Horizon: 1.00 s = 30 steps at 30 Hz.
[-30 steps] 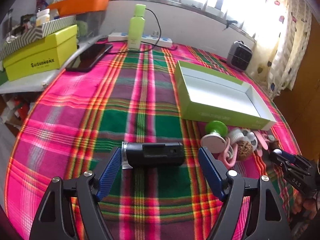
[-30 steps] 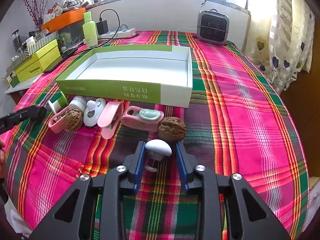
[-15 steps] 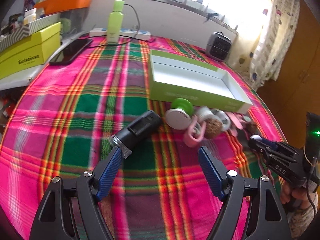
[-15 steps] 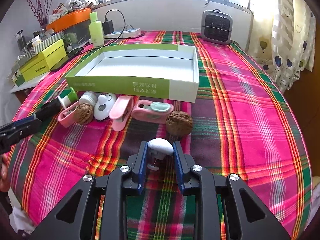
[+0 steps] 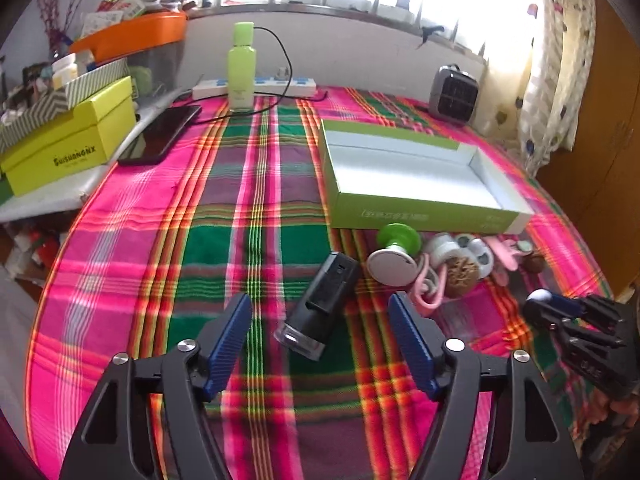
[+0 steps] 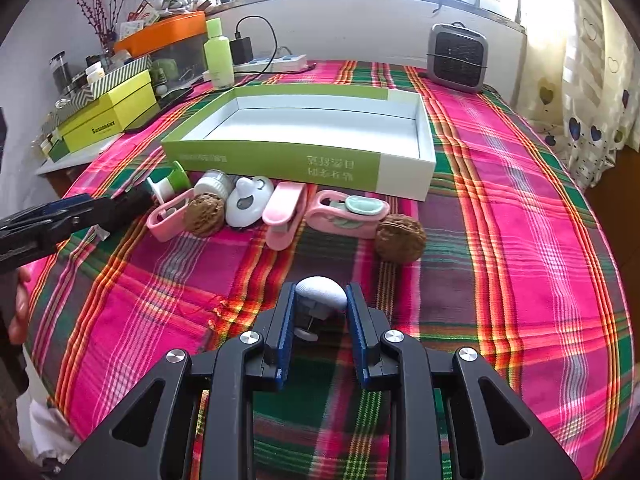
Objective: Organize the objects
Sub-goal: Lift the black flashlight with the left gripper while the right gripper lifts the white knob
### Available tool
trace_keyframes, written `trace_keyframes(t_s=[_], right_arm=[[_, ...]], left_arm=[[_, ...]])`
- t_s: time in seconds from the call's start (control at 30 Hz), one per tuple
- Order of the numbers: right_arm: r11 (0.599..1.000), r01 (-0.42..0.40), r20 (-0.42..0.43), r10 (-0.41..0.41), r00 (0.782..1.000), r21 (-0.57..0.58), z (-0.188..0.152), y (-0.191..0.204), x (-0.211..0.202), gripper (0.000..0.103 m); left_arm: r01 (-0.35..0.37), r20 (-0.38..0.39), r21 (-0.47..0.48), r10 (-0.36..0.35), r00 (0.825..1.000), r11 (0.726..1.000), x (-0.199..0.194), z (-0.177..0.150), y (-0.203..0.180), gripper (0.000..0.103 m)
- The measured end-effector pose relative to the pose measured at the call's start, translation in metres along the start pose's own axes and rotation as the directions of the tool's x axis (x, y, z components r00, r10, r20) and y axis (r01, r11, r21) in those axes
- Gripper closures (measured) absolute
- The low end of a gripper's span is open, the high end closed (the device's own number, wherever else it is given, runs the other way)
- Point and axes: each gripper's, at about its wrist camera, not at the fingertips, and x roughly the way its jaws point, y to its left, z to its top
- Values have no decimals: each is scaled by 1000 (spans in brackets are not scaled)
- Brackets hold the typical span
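Note:
My left gripper [image 5: 320, 312] is open around a black cylindrical device [image 5: 320, 304] that lies on the plaid cloth, pointing toward me, untouched by the pads. My right gripper [image 6: 320, 300] is shut on a small white mushroom-shaped item [image 6: 321, 292], held just above the cloth. An empty green-and-white box [image 6: 304, 160] lies beyond; it also shows in the left wrist view [image 5: 420, 216]. In front of it lie a green-white spool [image 5: 394, 256], pink clips [image 6: 284, 216], a white gadget [image 6: 246, 200] and two walnuts [image 6: 400, 236].
A green bottle [image 5: 241, 68], a power strip [image 5: 256, 86] with cable and a phone [image 5: 160, 134] lie at the back left. A yellow box [image 5: 68, 144] stands on a side shelf. A small grey heater [image 6: 458, 56] stands at the back right.
My left gripper swung round the black device, which now lies lengthwise between the open fingers instead of across. My right gripper lifted back slightly with the white item held.

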Motion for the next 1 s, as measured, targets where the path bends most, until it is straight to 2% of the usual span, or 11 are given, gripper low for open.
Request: trace_keyframes(t_s=[0.07, 0.23, 0.43, 0.6, 1.0], right_arm=[[1000, -2, 0, 2, 1000, 2, 0, 0, 0, 77], [1000, -6, 0, 6, 1000, -6, 2, 4, 2, 77], [1000, -11, 0, 11, 1000, -4, 3, 5, 3, 77], [1000, -15, 6, 15, 1000, -5, 4, 7, 4, 77], [999, -32, 12, 32, 999, 2, 1, 6, 2, 77]], left_arm=[[-25, -13, 21, 25, 1000, 999, 8, 1, -1, 41], [-42, -32, 52, 44, 999, 998, 21, 1, -2, 47], [-36, -41, 56, 39, 998, 998, 26, 1, -2, 57], [-38, -37, 61, 41, 998, 997, 27, 2, -6, 77], [-28, -42, 30, 29, 999, 999, 19, -7, -14, 78]])
